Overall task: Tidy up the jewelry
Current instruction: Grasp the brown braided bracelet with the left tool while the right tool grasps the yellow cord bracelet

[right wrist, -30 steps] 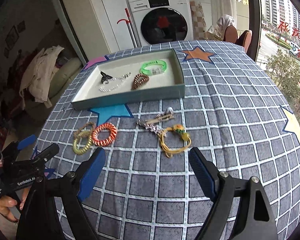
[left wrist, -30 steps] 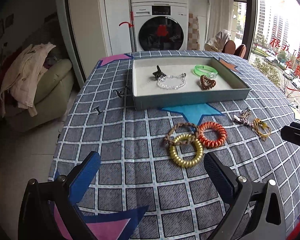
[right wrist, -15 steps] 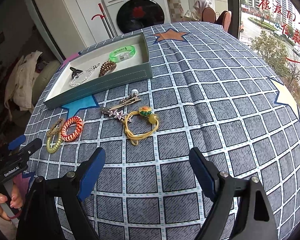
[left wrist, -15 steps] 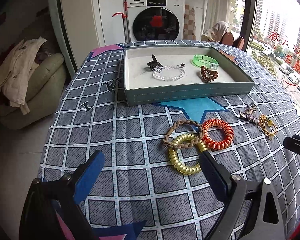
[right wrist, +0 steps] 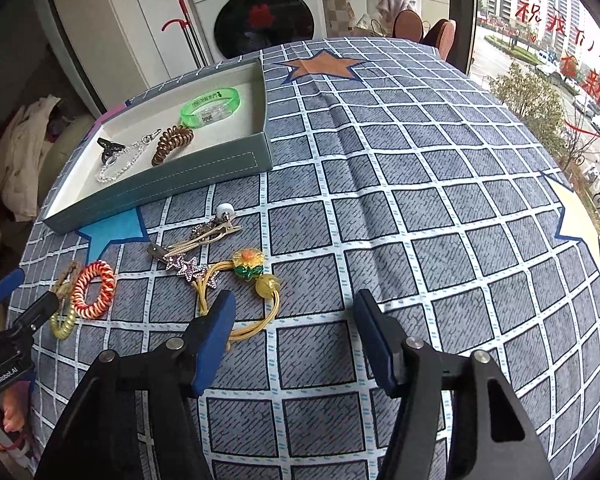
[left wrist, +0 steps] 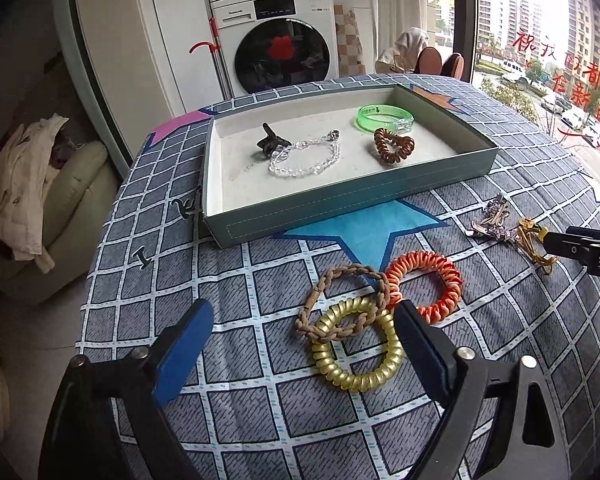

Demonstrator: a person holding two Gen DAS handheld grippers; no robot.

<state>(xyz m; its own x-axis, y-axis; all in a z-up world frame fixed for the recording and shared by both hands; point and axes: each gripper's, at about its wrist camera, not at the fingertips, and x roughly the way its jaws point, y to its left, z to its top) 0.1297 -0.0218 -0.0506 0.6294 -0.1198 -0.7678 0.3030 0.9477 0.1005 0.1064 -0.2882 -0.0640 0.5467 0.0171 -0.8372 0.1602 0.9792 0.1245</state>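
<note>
a desk covered with a grey checked cloth (left wrist: 236, 408) carries one shallow grey-green tray (left wrist: 340, 204) and a scatter of jewelry. the tray holds four pieces: one dark claw clip (left wrist: 271, 145), one clear bead bracelet (left wrist: 308, 157) touching it, one brown spiral hair tie (left wrist: 393, 146) and one translucent green bangle (left wrist: 385, 118) at the far right end. outside the tray lie six pieces in two groups. near the left gripper (left wrist: 302, 344) there are three rings overlapping: one braided brown band (left wrist: 342, 300), one gold spiral hair tie (left wrist: 356, 344) lying over its near side, and one orange spiral hair tie (left wrist: 424, 282) touching both; the left gripper's jaws stand wide apart, empty, with the right jaw overlapping the gold tie's edge in view. to the right lie one gold alligator clip (right wrist: 206, 236), one pearl-tipped pin (right wrist: 225, 211) just beyond it, one rhinestone star clip (right wrist: 188, 266), and one yellow cord hair tie with a flower bead and a round bead (right wrist: 252, 280), its loop running toward the right gripper (right wrist: 294, 320). the right gripper's jaws have just been closing in but remain apart, with nothing pressed between them; the left jaw sits over the cord loop's near edge. a hand (right wrist: 4, 420) holds the left gripper at the lower left of the right wrist view.
</note>
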